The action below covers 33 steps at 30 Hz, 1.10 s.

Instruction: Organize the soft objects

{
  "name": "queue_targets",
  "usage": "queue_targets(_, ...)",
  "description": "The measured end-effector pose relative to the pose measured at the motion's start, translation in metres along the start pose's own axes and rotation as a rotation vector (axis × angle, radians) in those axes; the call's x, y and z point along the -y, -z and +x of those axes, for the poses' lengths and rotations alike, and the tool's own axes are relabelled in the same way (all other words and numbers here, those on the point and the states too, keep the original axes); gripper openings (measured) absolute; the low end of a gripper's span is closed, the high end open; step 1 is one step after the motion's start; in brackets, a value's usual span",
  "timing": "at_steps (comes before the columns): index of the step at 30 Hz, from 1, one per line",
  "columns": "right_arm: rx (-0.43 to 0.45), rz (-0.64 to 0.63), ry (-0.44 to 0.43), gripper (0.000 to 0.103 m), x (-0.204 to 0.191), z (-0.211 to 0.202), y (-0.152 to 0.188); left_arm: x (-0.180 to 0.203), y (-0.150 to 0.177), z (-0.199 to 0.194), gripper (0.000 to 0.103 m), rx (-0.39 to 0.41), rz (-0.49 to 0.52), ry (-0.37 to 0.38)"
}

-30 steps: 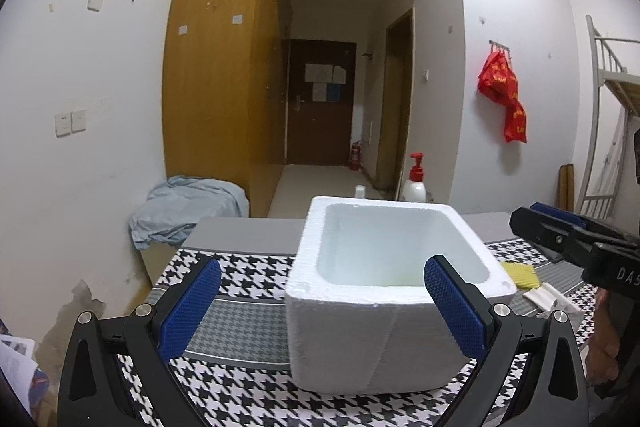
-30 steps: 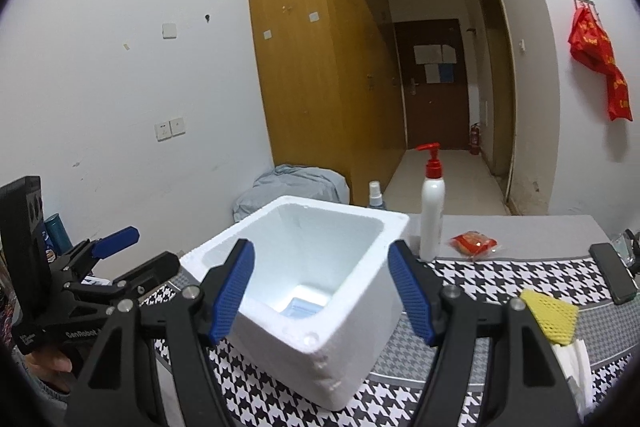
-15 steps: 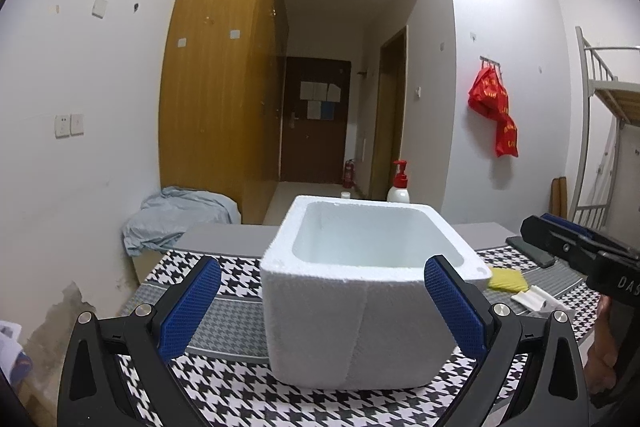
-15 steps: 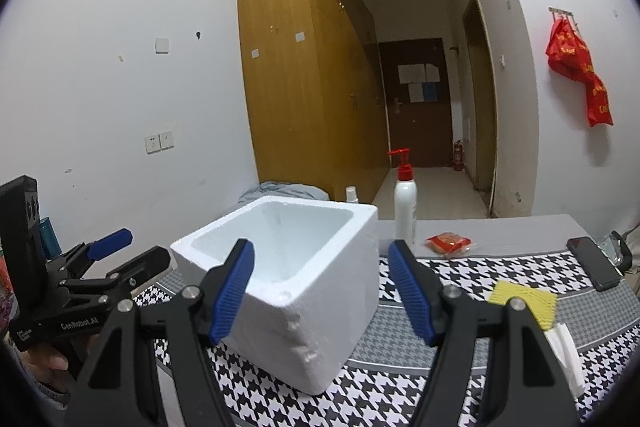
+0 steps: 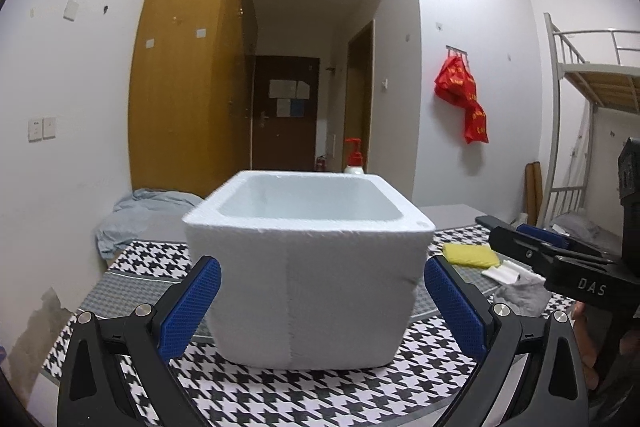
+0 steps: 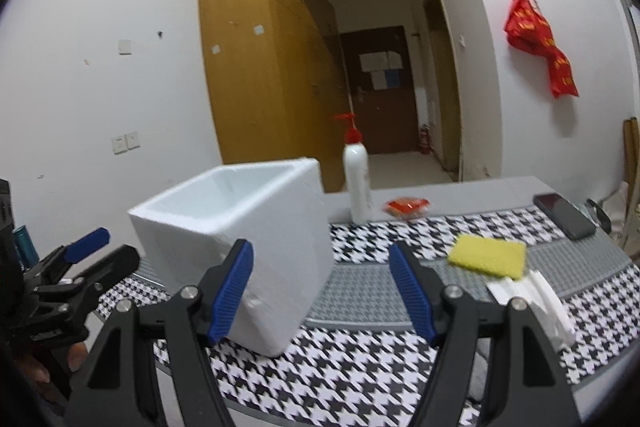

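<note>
Both tongs are spread wide with nothing in them right now. My left tongs (image 5: 318,301) straddle the white foam box (image 5: 308,267), one blue pad on each side of it, but I can't see either pad actually pressing the wall. My right tongs (image 6: 320,291) hang open too, with the box's corner just behind the left pad and bare houndstooth cloth in the gap.

Going outward on the desk (image 6: 360,367): in the right-hand view, closest in at about 4 o'clock is a bit of white foam sheet stuff (image 6: 532,301), and the yellow sponge (image 6: 486,255) sits touching its far edge at around 3 o'clock. The left-hand view also shows a grey rag (image 5: 520,293) near those, at its 3 o'clock. Further back, at 12 o'clock, there's a pump bottle (image 6: 357,185) and a small red packet (image 6: 407,205). A dark phone (image 6: 564,215) lies off at 2 o'clock.

My guess on handling: the sponge is featherlight and squashy, so pinch across its short width, mid-body, and it'll compress without slipping. The rag will just drape, so grab a bunched fold. The foam sheet looks crumbly, so go gentle. The box is light and dents easily, so I'd steady it rather than squeeze.
</note>
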State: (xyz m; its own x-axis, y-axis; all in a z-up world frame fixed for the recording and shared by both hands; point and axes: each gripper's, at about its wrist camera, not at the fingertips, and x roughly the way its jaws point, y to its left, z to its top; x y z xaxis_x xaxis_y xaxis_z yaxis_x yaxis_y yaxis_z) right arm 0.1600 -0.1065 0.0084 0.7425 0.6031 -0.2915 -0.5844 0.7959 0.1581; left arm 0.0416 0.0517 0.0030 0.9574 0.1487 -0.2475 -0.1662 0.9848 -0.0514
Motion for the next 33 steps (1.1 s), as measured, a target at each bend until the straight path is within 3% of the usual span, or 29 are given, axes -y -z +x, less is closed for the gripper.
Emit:
queue_targets(13,-0.021,0.007,0.095,0.075,0.025,-0.011,0.006,0.031,0.015,0.018,0.102,-0.075,0.041,0.091)
queue_targets(33,-0.007,0.083,0.264,0.075,0.089,-0.054,0.01,0.095,0.015,0.03,0.102,-0.112,0.145,0.265)
